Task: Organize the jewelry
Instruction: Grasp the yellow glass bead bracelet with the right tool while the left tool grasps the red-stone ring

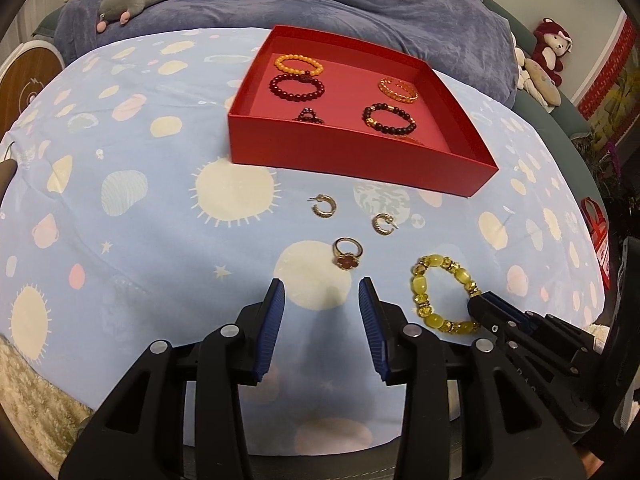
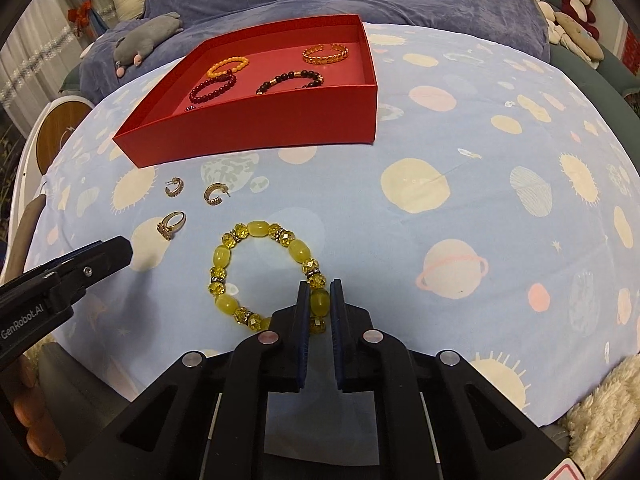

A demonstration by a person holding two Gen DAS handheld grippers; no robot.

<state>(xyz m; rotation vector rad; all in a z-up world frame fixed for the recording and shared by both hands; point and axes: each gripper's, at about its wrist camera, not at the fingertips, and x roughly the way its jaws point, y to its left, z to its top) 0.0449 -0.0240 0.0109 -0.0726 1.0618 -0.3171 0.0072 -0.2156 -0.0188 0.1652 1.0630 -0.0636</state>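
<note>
Five bracelets lay in the red box, upper centre. The right gripper pinched the yellow bracelet; the left gripper gaped empty near the ring and earrings, all yet unboxed.

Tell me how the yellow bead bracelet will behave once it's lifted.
The yellow bead bracelet will probably sag into a drooping loop, being separate strung beads. Its glossy oval beads look slippery, so the right gripper, pinching just one, may lose it.
</note>
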